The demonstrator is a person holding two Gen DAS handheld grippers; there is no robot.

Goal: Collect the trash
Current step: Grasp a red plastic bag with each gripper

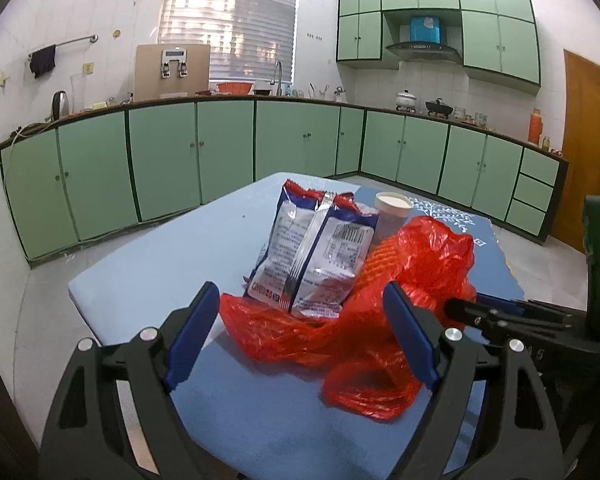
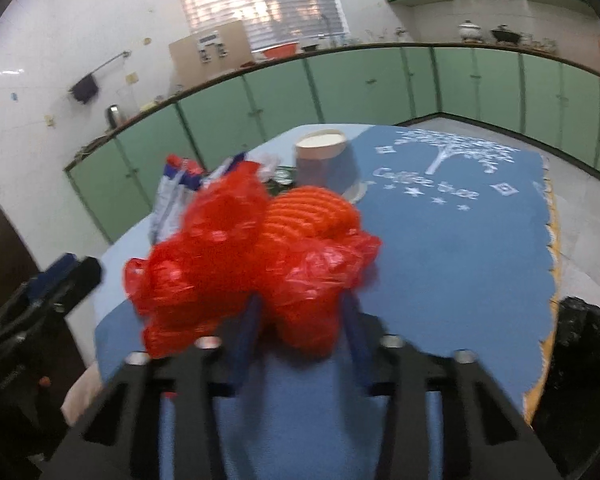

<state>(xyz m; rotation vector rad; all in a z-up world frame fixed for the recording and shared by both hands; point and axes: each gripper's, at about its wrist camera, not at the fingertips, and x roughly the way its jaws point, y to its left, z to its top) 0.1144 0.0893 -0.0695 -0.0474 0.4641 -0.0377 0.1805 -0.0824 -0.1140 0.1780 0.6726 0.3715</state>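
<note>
A crumpled red plastic bag (image 1: 364,320) lies on the blue table (image 1: 148,264). A blue, red and silver snack wrapper (image 1: 316,252) stands propped against it, with a paper cup (image 1: 392,212) behind. My left gripper (image 1: 300,328) is open, its blue pads on either side of the near part of the bag. My right gripper (image 2: 300,320) is closing around the red bag (image 2: 256,264), its blue fingers (image 2: 246,332) on either side of a fold. The cup (image 2: 322,156) and the wrapper (image 2: 180,184) show behind the bag there. The right gripper's fingers also show in the left wrist view (image 1: 496,312).
A blue mat with a white tree print (image 2: 452,184) covers the right part of the table. A black bin bag (image 2: 580,360) sits off the table's right edge. Green kitchen cabinets (image 1: 228,152) run along the walls beyond.
</note>
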